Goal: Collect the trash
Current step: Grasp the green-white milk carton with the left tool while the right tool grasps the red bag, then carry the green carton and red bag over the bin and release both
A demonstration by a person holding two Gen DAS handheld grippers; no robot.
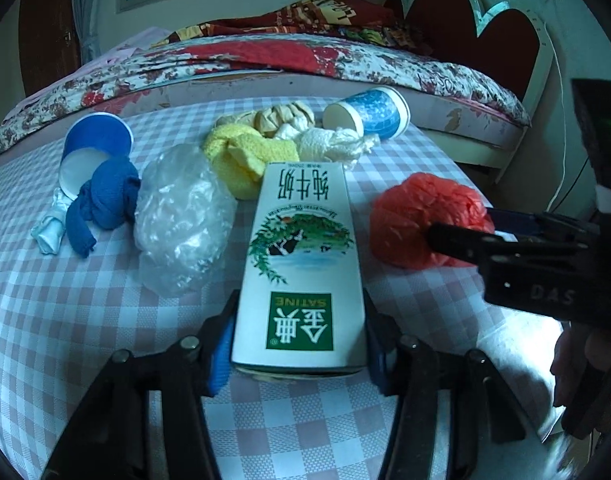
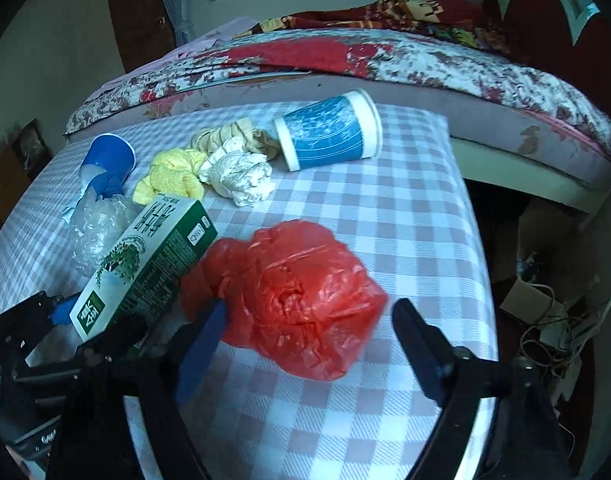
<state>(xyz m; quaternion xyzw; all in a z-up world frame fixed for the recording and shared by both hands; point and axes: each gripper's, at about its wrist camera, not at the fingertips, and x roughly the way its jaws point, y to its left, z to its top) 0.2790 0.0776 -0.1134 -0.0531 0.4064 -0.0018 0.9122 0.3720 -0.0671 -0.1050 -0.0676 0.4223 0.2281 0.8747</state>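
Observation:
A white and green milk carton (image 1: pixel 301 264) lies on the checked tablecloth (image 1: pixel 65 320). My left gripper (image 1: pixel 299 332) is shut on its near end, with a blue pad pressed against each side. In the right wrist view the carton (image 2: pixel 145 264) shows at the left, still in the left gripper (image 2: pixel 93 320). A crumpled red plastic bag (image 2: pixel 297 296) sits between the fingers of my right gripper (image 2: pixel 309 312), which is open: the left finger touches the bag, the right finger stands clear of it. From the left wrist view the right gripper (image 1: pixel 465 240) reaches the red bag (image 1: pixel 421 220) from the right.
Behind the carton lie a clear plastic bag (image 1: pixel 181 216), a blue cloth (image 1: pixel 105 200), a blue cup (image 1: pixel 97 136), a yellow cloth (image 1: pixel 241 156), white tissue (image 1: pixel 329 144), a beige cloth (image 1: pixel 281 118) and a tipped blue-white cup (image 2: pixel 329 132). A bed (image 2: pixel 385 64) borders the far edge; cables (image 2: pixel 545 332) lie on the floor at the right.

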